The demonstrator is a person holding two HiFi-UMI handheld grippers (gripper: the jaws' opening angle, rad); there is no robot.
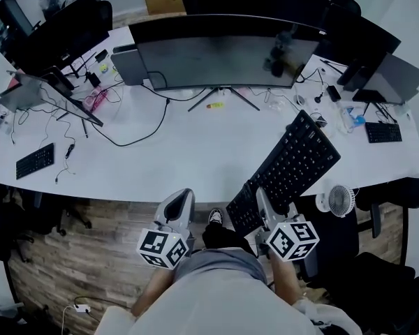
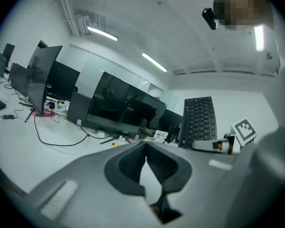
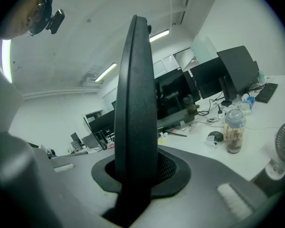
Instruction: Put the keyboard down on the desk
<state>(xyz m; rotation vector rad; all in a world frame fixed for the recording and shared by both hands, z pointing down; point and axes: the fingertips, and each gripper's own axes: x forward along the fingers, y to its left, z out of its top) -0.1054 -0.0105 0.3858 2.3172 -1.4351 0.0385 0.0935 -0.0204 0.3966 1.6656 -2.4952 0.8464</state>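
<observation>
A black keyboard (image 1: 293, 166) hangs tilted over the white desk's (image 1: 181, 159) near edge, its far end raised toward the right. My right gripper (image 1: 260, 199) is shut on the keyboard's near end. In the right gripper view the keyboard (image 3: 135, 103) stands edge-on between the jaws of the right gripper (image 3: 135, 175). To the left, in front of the desk edge, my left gripper (image 1: 179, 202) holds nothing. In its own view the left gripper (image 2: 146, 148) has its pads touching, and the keyboard (image 2: 198, 120) shows at the right.
A wide dark monitor (image 1: 223, 51) stands at mid-desk with black cables (image 1: 136, 135) to its left. A small keyboard (image 1: 35, 160) lies far left, another (image 1: 384, 132) far right. A small fan (image 1: 340, 199) sits at the desk's right edge, and a jar (image 3: 233, 132) stands nearby.
</observation>
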